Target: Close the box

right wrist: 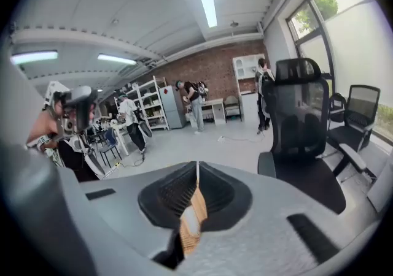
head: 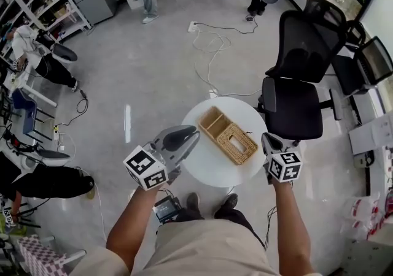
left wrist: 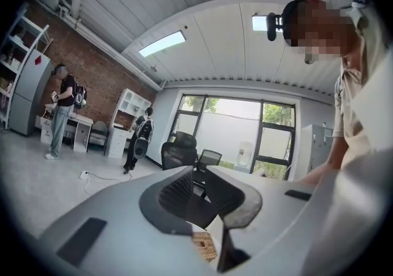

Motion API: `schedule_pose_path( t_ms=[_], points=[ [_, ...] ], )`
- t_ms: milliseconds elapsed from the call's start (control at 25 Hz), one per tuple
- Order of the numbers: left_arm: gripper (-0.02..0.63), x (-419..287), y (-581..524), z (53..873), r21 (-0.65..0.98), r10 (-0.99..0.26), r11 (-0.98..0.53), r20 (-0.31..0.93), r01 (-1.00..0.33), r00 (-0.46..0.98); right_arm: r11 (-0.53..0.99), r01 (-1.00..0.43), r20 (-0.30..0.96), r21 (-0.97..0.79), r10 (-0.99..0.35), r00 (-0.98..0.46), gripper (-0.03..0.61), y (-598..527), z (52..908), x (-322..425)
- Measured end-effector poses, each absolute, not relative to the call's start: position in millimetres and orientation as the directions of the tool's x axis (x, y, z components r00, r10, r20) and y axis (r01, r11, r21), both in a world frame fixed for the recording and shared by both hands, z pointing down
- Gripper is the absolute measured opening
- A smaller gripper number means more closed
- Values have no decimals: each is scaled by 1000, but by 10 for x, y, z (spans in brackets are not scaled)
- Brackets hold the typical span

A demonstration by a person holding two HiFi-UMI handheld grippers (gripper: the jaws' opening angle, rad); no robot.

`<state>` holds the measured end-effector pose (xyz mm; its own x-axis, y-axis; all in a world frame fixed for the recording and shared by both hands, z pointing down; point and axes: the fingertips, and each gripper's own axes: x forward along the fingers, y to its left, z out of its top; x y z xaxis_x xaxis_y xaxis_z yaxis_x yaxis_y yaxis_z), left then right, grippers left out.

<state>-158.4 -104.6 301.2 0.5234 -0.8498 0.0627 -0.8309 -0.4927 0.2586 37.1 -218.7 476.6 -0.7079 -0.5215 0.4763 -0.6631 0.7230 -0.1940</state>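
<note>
1. The wicker box (head: 227,135) lies open and flat on the round white counter (head: 206,167), a little toward its right edge.
2. The left gripper (head: 193,136) hangs at the left edge, jaws slightly apart and empty. The right gripper (head: 269,141) is at the right edge, jaws together on nothing.
3. Best, I think: steady one half and fold the other over slowly.
4. I cannot tell which half is the lid, and the hinge is too small to see.

left gripper view: box (left wrist: 204,246) only a wicker corner under the left tongs (left wrist: 198,173), the rest hidden by their body | right gripper view: box a blurred strip in the slit of the right tongs (right wrist: 196,165) | head view: desk (head: 209,169) rim covered at both sides by the tongs
</note>
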Motion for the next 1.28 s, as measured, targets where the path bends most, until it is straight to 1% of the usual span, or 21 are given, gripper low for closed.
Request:
schedule_pose_path(
  t_ms=[80, 240, 320, 440, 680, 1280],
  points=[
    [52, -1595, -965, 2813, 208, -855, -503, 26, -839, 518, 772, -618, 392, -146, -529, -753, -5, -2073, 4166, 262],
    [46, -1536, -778, 2470, 67, -848, -531, -40, -845, 529, 849, -528, 264, -8, -508, -820, -6, -1714, 3061, 124],
    [44, -1489, -696, 2355, 4, -839, -542, -64, -840, 541, 867, -495, 234, 53, -493, -838, -8, -1517, 2634, 96],
    [44, -1416, -568, 2292, -47, -821, -564, -69, -824, 566, 878, -469, 224, 97, -479, -849, -9, -1258, 2257, 90],
    [43, -1339, -343, 2370, -53, -786, -617, -22, -785, 618, 867, -486, 241, 108, -497, -834, -9, -894, 2079, 123],
    [43, -1467, -42, 2402, -52, -745, -664, -34, -746, 666, 845, -526, 268, 101, -532, -803, -9, -498, 2166, 0]
  ],
)
